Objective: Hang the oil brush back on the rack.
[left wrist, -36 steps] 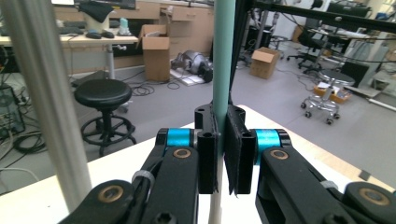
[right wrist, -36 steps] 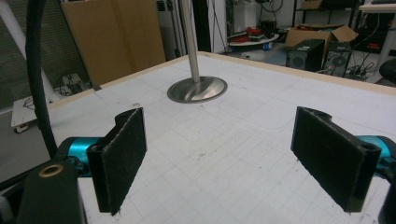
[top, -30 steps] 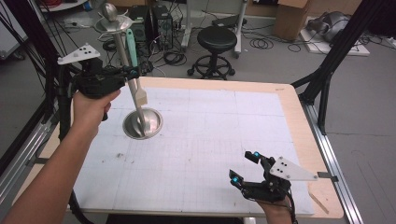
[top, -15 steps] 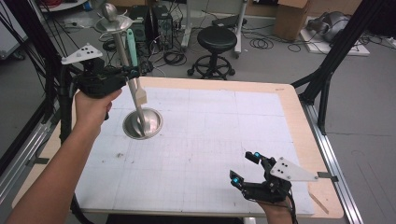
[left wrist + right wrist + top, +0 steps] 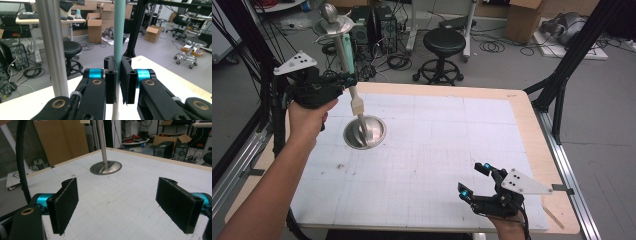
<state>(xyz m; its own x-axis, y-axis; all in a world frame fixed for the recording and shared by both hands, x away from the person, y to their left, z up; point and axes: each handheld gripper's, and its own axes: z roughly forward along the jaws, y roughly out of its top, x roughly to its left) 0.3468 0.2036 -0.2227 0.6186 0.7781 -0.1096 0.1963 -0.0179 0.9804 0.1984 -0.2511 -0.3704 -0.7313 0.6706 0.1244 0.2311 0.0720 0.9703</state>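
A metal stand rises from a round base (image 5: 373, 131) on the white table mat (image 5: 437, 150); its pole (image 5: 52, 45) ends in a disc with a knob (image 5: 330, 19). A teal-handled utensil (image 5: 344, 55) with a cream blade (image 5: 357, 105) stands upright beside the pole. My left gripper (image 5: 348, 80) is shut on the teal handle (image 5: 119, 30), with both pads pressed against it (image 5: 118, 82). Whether the handle's top hangs from the disc I cannot tell. My right gripper (image 5: 474, 180) rests near the table's front right, jaws wide apart and empty (image 5: 125, 205), facing the stand base (image 5: 106, 167).
The mat lies on a wooden tabletop (image 5: 532, 130). A black frame post (image 5: 562, 85) stands off the right edge and another frame at the left (image 5: 247, 60). A black stool (image 5: 444, 42), computers and cables sit on the floor beyond the far edge.
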